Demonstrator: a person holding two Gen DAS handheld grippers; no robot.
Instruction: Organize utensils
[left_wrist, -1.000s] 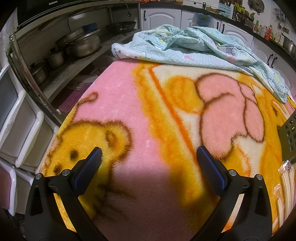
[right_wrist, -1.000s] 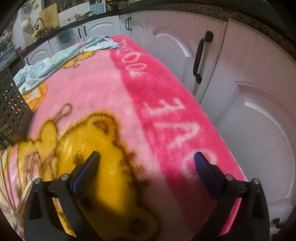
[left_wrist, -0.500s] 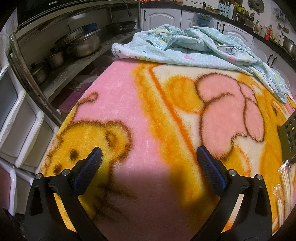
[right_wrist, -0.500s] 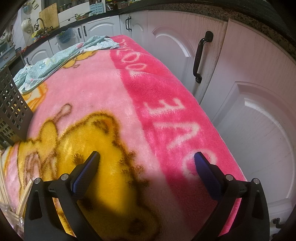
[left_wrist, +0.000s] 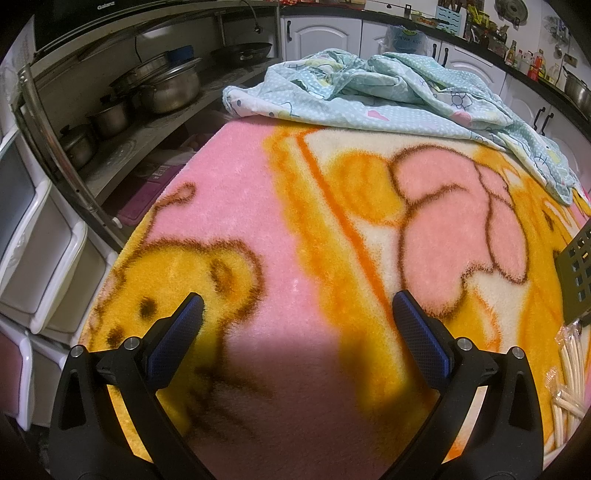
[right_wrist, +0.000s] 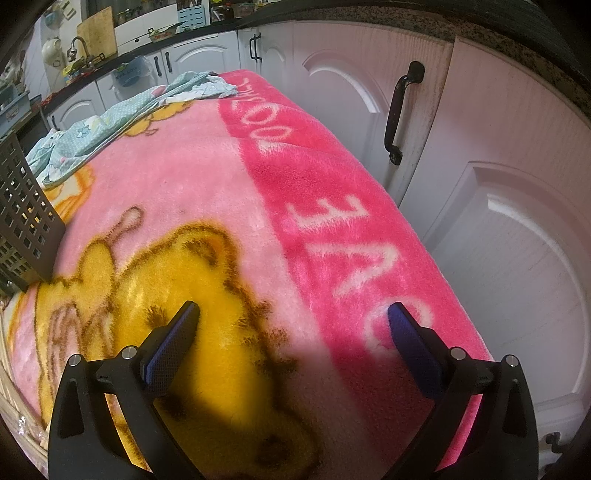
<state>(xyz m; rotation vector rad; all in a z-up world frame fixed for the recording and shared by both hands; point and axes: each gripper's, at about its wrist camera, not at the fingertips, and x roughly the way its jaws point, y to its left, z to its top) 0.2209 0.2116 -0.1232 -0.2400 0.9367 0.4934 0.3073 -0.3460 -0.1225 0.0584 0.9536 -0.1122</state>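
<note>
Pink, yellow and orange cartoon-bear blanket; pale teal polka-dot sheet; dark grey perforated basket; blue-padded black fingers.

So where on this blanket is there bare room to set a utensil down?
The widest free patch is the pink-and-yellow blanket ahead of the left hand-held gripper, bordered by the crumpled teal sheet. Another lies before the right hand-held gripper. It is crowded by the slotted grey basket and bagged chopsticks.

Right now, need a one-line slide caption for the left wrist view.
Open left hand-held gripper over cartoon-bear blanket; wrapped chopsticks and perforated holder at right edge.
</note>
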